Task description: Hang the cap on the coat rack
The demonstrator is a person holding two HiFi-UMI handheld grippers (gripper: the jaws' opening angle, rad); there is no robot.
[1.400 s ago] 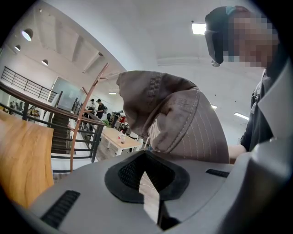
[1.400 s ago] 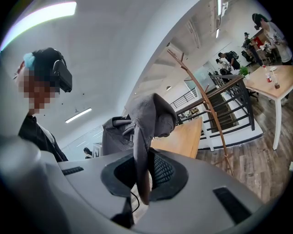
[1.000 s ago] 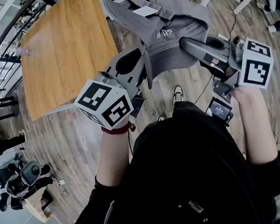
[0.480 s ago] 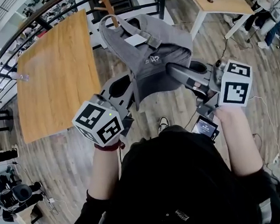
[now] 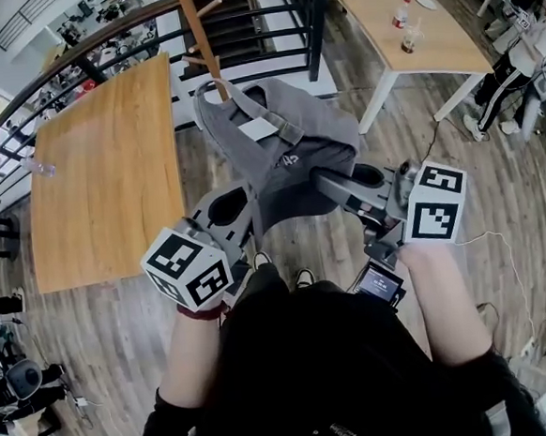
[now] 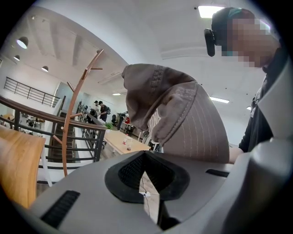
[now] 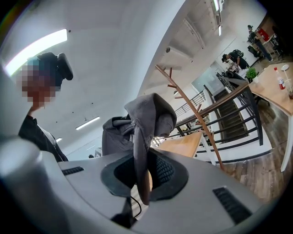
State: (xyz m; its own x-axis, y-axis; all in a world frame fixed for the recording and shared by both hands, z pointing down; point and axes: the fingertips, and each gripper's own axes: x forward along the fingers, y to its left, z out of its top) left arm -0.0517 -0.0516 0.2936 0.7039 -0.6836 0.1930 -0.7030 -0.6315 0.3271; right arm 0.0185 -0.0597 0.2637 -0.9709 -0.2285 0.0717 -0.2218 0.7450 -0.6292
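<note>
Left gripper (image 6: 144, 157) closed, right gripper (image 7: 143, 157) clamped, both raised

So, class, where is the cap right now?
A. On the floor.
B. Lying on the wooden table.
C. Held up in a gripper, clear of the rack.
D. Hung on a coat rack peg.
C: the right gripper pinches the cap by its fabric, and the coat rack stands apart from it.
</note>
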